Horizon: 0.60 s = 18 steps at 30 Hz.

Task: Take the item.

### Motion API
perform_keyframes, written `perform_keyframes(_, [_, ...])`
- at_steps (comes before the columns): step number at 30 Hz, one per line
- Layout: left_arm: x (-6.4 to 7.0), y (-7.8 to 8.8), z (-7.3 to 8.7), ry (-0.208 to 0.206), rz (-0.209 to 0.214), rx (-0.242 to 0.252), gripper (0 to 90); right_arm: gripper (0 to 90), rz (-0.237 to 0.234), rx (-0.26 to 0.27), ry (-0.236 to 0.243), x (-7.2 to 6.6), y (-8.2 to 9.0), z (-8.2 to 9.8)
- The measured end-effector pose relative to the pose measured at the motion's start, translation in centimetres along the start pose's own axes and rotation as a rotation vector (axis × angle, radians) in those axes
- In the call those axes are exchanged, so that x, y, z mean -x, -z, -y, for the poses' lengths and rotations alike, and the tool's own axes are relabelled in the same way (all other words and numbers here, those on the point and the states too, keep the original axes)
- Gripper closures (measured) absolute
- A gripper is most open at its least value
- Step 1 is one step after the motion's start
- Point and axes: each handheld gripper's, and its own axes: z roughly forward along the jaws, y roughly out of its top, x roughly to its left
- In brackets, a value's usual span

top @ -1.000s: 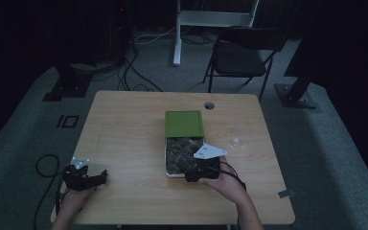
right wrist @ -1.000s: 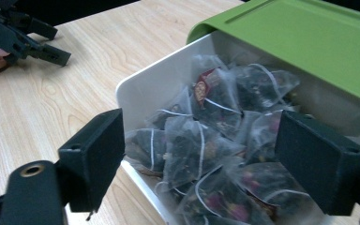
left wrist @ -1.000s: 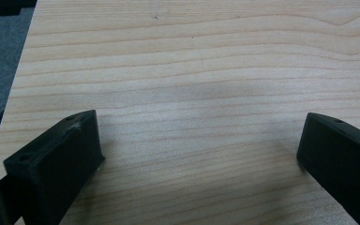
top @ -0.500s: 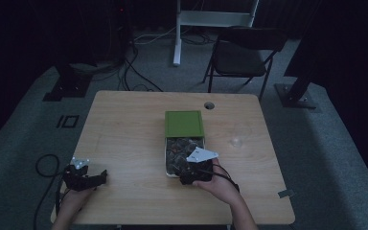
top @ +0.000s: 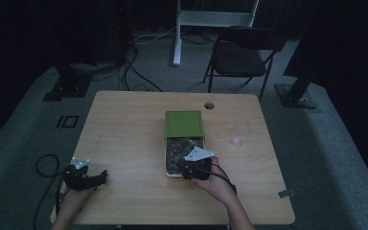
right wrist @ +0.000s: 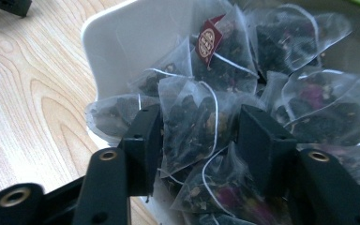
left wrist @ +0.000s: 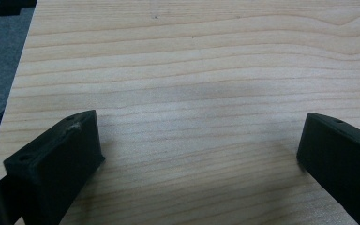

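The room around the table (top: 124, 124) is lying in near darkness, so the chair (top: 242, 57) and the cables on the floor are hard to make out. The table's near edge is being cut off at the bottom of the high view, along with the person's forearms.

At the table's middle a white box (top: 168, 165) is standing open, its green lid (top: 184, 123) lying flat just beyond it and touching its far end. In the right gripper view the box (right wrist: 136, 42) is holding a heap of clear mesh tea bags filled with dark leaves and pink petals; thin white strings are looping over them, and one red tag (right wrist: 209, 40) is showing near the top. The bags at the right edge are running out of frame.

The right gripper (top: 191, 167) is dipping into the near end of the box. Its jaws have just been closing and are now pressing on one tea bag (right wrist: 192, 126), a pyramid-shaped sachet sitting upright on top of the heap, its lower part hidden behind the jaws.

The left gripper (top: 84, 177) is resting at the near left corner, well apart from the box. In its own view the left gripper (left wrist: 201, 154) is standing wide apart over bare wood, gripping nothing.
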Motion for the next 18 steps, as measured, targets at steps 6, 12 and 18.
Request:
perform_keyframes(6, [0.00, 0.00, 0.00, 0.000, 0.000, 0.000, 0.5, 54.8, 0.011, -0.029, 0.000, 0.00, -0.51, -0.03])
perform_keyframes(12, [0.00, 0.00, 0.00, 0.000, 0.000, 0.000, 0.5, 70.9, 0.031, -0.046, -0.009, -0.09, -0.73, 0.15])
perform_keyframes(18, [0.00, 0.00, 0.00, 0.000, 0.000, 0.000, 0.5, 73.2, 0.005, -0.014, -0.034, 0.23, -0.03, -0.08])
